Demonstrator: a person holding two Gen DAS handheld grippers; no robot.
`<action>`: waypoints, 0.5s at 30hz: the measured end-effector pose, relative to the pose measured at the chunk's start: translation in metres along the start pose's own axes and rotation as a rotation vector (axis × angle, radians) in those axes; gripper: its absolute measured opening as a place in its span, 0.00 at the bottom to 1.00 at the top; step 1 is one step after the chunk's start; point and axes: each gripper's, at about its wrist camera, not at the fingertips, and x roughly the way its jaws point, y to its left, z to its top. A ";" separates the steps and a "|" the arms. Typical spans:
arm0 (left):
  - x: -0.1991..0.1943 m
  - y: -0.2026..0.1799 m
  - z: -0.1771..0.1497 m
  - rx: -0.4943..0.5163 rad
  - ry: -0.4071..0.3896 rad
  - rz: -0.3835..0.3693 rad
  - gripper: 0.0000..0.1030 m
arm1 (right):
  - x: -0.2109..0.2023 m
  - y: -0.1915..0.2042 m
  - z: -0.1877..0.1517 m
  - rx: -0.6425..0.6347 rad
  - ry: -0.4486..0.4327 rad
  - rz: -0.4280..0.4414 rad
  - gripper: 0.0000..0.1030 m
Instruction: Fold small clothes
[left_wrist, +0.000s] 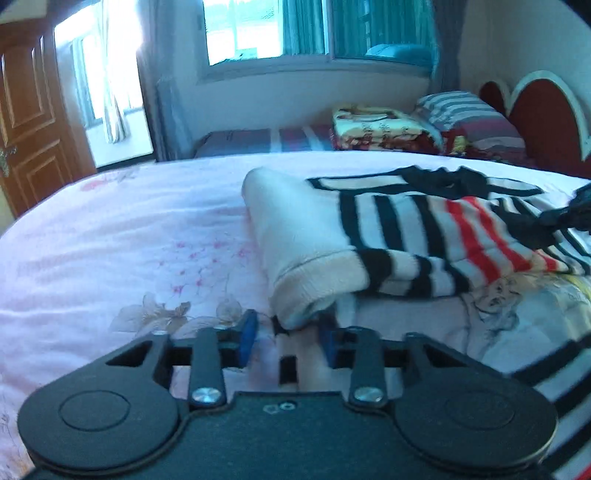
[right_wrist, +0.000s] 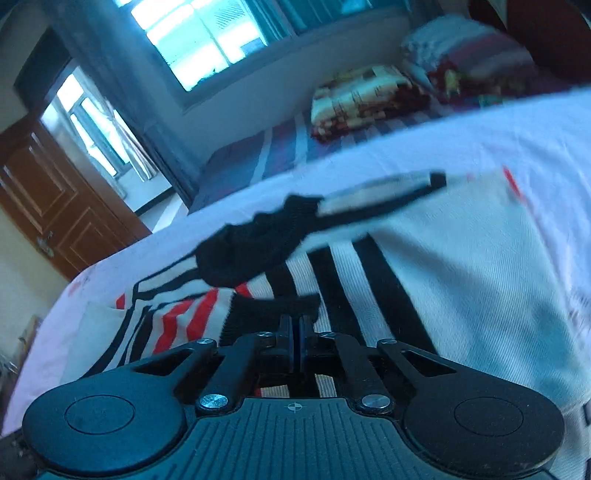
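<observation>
A small striped sweater (left_wrist: 413, 236), black, white and red with a cream fleece lining, lies partly folded on the pink floral bedcover (left_wrist: 129, 236). My left gripper (left_wrist: 288, 338) is open, its blue pads either side of the cream folded corner at the sweater's near edge. My right gripper (right_wrist: 295, 325) is shut on the sweater's black cuff (right_wrist: 273, 306) and holds it just above the striped cloth (right_wrist: 351, 280). A black collar part (right_wrist: 255, 243) hangs raised ahead of it. The right gripper's dark tip shows in the left wrist view (left_wrist: 580, 206).
More clothes (left_wrist: 517, 317) lie at the right, near my left gripper. A folded patterned blanket (left_wrist: 380, 125) and striped pillow (left_wrist: 469, 114) sit at the bed's head by a red headboard (left_wrist: 543, 114). A wooden door (left_wrist: 29, 122) stands at the left.
</observation>
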 end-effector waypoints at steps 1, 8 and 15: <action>-0.001 0.004 0.001 -0.033 -0.010 -0.022 0.19 | -0.007 0.005 0.002 -0.034 -0.025 -0.003 0.02; 0.004 0.006 -0.007 -0.012 0.016 -0.049 0.18 | -0.033 -0.004 -0.002 -0.112 -0.092 -0.097 0.02; 0.007 0.006 -0.006 0.021 0.028 -0.062 0.18 | -0.027 -0.010 -0.022 -0.104 -0.065 -0.126 0.02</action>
